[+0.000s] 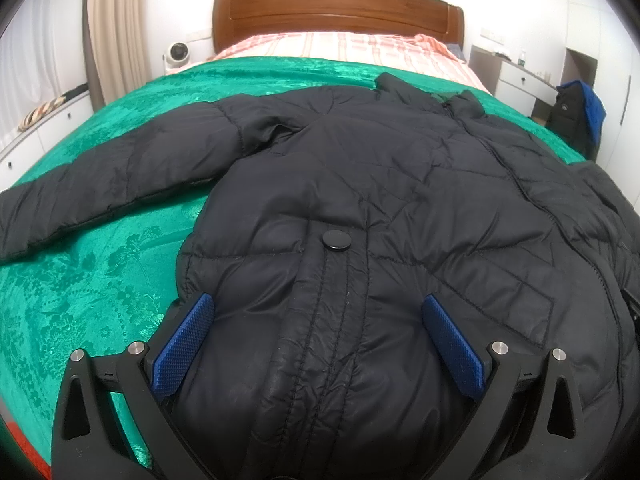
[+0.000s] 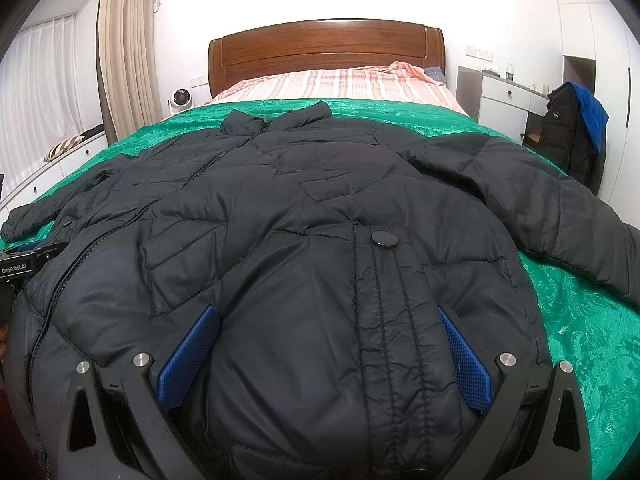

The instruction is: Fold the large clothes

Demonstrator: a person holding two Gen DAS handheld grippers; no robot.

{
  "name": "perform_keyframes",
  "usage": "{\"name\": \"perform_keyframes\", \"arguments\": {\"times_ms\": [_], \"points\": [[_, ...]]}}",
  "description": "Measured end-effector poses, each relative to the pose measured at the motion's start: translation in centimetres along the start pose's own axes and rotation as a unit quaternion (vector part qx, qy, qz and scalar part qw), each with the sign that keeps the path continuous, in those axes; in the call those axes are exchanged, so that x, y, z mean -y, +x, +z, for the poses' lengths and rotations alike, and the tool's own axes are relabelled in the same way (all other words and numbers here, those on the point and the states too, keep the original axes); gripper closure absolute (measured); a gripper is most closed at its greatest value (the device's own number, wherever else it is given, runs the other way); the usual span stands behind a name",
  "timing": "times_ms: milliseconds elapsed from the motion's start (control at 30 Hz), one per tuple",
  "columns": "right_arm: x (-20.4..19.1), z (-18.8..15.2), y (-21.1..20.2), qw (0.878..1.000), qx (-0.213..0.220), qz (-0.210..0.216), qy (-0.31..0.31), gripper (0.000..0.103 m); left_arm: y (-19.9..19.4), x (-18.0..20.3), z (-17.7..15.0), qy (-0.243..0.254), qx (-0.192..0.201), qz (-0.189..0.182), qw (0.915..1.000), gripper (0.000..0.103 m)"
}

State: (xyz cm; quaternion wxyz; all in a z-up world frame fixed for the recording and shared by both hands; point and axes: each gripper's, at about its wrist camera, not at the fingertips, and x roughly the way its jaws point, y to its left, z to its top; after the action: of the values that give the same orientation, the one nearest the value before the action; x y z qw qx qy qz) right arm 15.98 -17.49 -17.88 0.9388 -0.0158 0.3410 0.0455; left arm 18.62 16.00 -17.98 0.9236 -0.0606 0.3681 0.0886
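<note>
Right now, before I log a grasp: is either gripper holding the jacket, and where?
Nothing is held. Both the left gripper and right gripper are open, straddling the black jacket near its bottom hem.

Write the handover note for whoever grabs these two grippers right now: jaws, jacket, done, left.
Left gripper: jaws open, astride the hem on the jacket's left half.
Right gripper: jaws open, astride the hem on the right half; nothing gripped.
Black puffer jacket: flat, front up, on the green bedspread, collar toward the headboard, both sleeves spread outward.
Done: jacket laid out.
Left: every fold; sleeves in first, probably, then the body.
</note>
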Motion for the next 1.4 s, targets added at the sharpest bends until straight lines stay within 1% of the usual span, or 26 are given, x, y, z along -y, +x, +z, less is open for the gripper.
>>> {"name": "perform_keyframes", "arguments": {"times_ms": [600, 667, 700, 733, 767, 800, 833, 867, 900, 967, 1067, 1100, 1133, 1167, 1200, 1233, 1267, 1300, 1367, 1400], "points": [[0.0, 0.0, 0.0, 1.000, -0.001, 0.001, 0.000, 0.000, 0.0, 0.0, 0.1, 0.000, -0.002, -0.001, 1.0000, 0.000], [0.0, 0.1, -0.1, 1.000, -0.011, 0.004, -0.002, 0.000, -0.1, -0.1, 0.2, 0.000, -0.006, -0.001, 1.0000, 0.000], [0.1, 0.4, -0.4, 1.000, -0.023, 0.011, 0.001, 0.000, -0.3, -0.1, 0.4, 0.000, -0.011, 0.001, 0.9999, 0.000], [0.5, 0.7, -1.1, 0.999, -0.031, 0.025, 0.015, 0.001, -0.5, -0.1, 0.6, 0.000, -0.016, 0.003, 0.9999, 0.000], [1.5, 1.0, -2.2, 0.997, -0.030, 0.047, 0.046, 0.001, -0.9, -0.1, 0.8, -0.001, -0.022, 0.002, 0.9998, 0.000], [3.1, 1.3, -3.8, 0.993, -0.017, 0.067, 0.091, 0.001, -1.6, -0.3, 1.1, -0.006, -0.028, -0.007, 0.9996, 0.000], [5.1, 1.4, -5.7, 0.987, 0.001, 0.076, 0.139, 0.001, -2.2, -0.5, 1.2, -0.011, -0.029, -0.015, 0.9994, 0.000], [7.4, 1.3, -7.4, 0.980, 0.016, 0.076, 0.185, 0.000, -3.0, -0.8, 1.5, -0.020, -0.027, -0.028, 0.9990, 0.000], [9.4, 1.2, -8.6, 0.973, 0.027, 0.071, 0.220, 0.000, -3.8, -1.3, 1.9, -0.031, -0.023, -0.040, 0.9985, 0.000], [14.6, 0.0, -10.8, 0.953, 0.045, 0.051, 0.296, 0.000, -5.4, -2.1, 2.6, -0.047, -0.009, -0.053, 0.9974, 0.000], [23.3, -3.3, -12.2, 0.911, 0.048, 0.001, 0.409, 0.000, -7.3, -3.0, 3.7, -0.056, 0.024, -0.050, 0.9969, 0.000], [26.0, -4.5, -12.3, 0.896, 0.048, -0.022, 0.440, 0.000, -7.7, -3.2, 3.9, -0.056, 0.038, -0.043, 0.9967, 0.000], [29.1, -5.8, -12.2, 0.877, 0.050, -0.039, 0.476, 0.000, -8.0, -3.5, 3.9, -0.056, 0.049, -0.035, 0.9966, 0.000], [30.9, -6.5, -12.2, 0.864, 0.052, -0.046, 0.499, 0.001, -8.2, -3.7, 3.9, -0.056, 0.061, -0.022, 0.9963, 0.000], [32.9, -7.3, -12.1, 0.846, 0.059, -0.050, 0.528, 0.004, -8.2, -3.9, 3.9, -0.056, 0.066, -0.013, 0.9961, 0.000], [35.4, -8.2, -11.7, 0.823, 0.072, -0.043, 0.561, 0.010, -8.1, -4.3, 3.7, -0.060, 0.069, -0.005, 0.9958, 0.000], [37.2, -8.6, -11.4, 0.809, 0.083, -0.042, 0.580, 0.014, -8.0, -4.7, 3.5, -0.065, 0.070, -0.003, 0.9954, 0.000], [38.6, -8.8, -11.1, 0.800, 0.089, -0.044, 0.592, 0.020, -7.7, -5.4, 3.3, -0.075, 0.069, -0.005, 0.9948, 0.000], [41.1, -9.0, -10.1, 0.786, 0.088, -0.044, 0.610, 0.029, -7.6, -6.0, 2.6, -0.085, 0.068, 0.002, 0.9941, 0.000], [42.0, -8.8, -9.8, 0.784, 0.086, -0.051, 0.613, 0.048, -7.4, -6.4, 2.4, -0.088, 0.065, 0.012, 0.9939, 0.000]]}}
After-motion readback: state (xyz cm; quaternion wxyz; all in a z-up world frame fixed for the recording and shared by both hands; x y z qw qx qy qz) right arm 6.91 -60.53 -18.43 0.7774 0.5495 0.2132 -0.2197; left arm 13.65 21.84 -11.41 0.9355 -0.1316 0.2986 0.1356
